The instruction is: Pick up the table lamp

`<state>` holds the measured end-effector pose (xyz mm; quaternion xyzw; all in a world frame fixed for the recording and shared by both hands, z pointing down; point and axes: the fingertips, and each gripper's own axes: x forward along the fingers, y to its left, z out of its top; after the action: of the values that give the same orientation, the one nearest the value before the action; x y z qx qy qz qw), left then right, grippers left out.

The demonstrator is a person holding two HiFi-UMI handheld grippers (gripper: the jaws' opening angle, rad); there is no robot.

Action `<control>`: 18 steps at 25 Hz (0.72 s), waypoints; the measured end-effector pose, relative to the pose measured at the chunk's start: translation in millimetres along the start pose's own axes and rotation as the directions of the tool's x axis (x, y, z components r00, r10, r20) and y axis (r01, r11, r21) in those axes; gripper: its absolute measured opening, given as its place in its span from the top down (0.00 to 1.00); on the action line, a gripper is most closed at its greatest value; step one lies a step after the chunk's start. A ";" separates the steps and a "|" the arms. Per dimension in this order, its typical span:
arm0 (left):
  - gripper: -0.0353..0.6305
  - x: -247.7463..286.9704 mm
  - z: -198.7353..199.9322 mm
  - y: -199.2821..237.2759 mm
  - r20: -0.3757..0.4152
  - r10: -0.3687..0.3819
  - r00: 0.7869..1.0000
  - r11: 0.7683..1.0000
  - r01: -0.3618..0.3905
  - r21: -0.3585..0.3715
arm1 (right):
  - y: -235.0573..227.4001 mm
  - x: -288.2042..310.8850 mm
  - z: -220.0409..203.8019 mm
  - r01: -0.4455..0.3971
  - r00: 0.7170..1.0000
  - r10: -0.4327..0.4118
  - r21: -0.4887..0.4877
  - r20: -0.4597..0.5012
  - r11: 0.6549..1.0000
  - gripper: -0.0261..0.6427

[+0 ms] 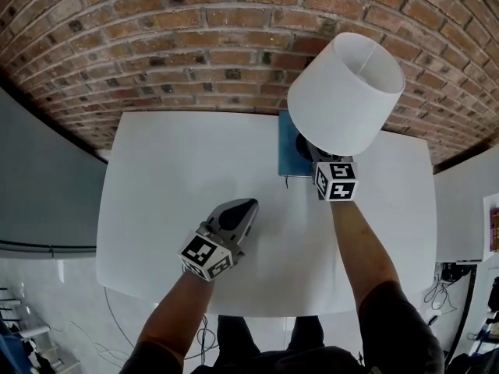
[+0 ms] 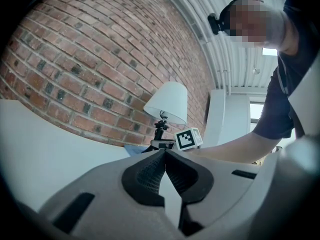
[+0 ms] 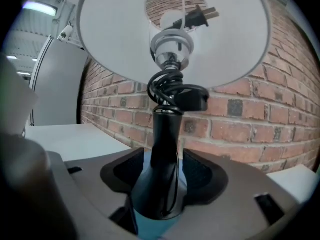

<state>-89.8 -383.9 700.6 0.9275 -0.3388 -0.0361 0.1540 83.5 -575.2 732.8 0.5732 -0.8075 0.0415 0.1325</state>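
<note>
- Clamping the table lamp by its black stem: right claw, far right on the desk.
- Left claw clenched, empty, nearer.
- Top-heavy shade might swing on lifting, slipping the stem.

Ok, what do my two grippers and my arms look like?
Both the left gripper and the right gripper are smooth and grey, with black ribbed pads and a white cube printed with black square markers. You wear dark short sleeves.
</note>
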 end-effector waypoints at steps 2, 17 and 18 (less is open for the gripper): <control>0.94 -0.4 -1.6 -0.5 0.002 0.001 1.000 1.000 -0.001 -0.005 | 0.6 7.2 -0.1 -0.003 1.000 0.003 -0.001 -0.015 1.000 0.65; 0.94 -2.1 -2.7 -1.7 0.003 0.007 1.000 1.000 -0.007 -0.017 | -0.5 12.3 0.7 -0.045 0.996 0.046 0.012 -0.080 0.999 0.69; 0.94 -1.8 -1.1 -2.0 0.005 0.007 1.000 1.000 -0.007 -0.017 | 1.2 11.8 2.5 -0.053 0.995 0.053 -0.001 -0.083 0.999 0.69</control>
<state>-89.7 -381.0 701.0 0.9249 -0.3421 -0.0406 0.1612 78.3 -586.2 733.6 0.5491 -0.8164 0.0675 0.1654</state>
